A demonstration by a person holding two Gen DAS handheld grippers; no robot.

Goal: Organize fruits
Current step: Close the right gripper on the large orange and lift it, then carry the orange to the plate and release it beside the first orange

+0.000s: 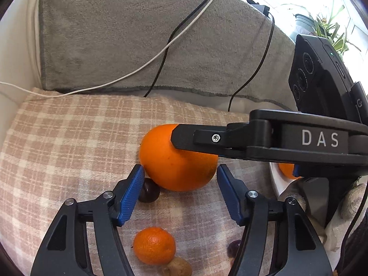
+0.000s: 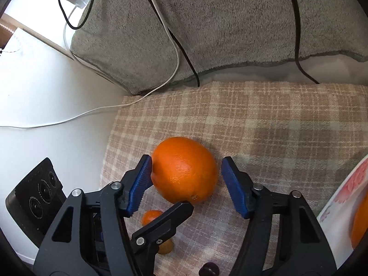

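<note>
A large orange [image 1: 177, 161] lies on the checked cloth [image 1: 69, 142]. My left gripper [image 1: 180, 172] is open, its blue pads on either side of the orange's near face. My right gripper [image 2: 186, 168] is open too, straddling the same orange [image 2: 184, 170], with its left pad touching the peel. The right gripper's black finger [image 1: 207, 138] crosses the orange in the left wrist view. A small mandarin [image 1: 154, 245], a dark cherry [image 1: 149, 192] and a brownish fruit [image 1: 179, 268] lie near the left gripper. A white plate [image 2: 338, 209] holds another orange [image 2: 361, 223] at right.
A grey towel-covered cushion [image 1: 138, 34] rises behind the cloth, with black and white cables [image 1: 165, 46] draped over it. A white wall [image 2: 46, 92] stands to the left. A potted plant [image 1: 326, 25] sits at the far right. Another dark cherry [image 2: 208, 270] lies at the near edge.
</note>
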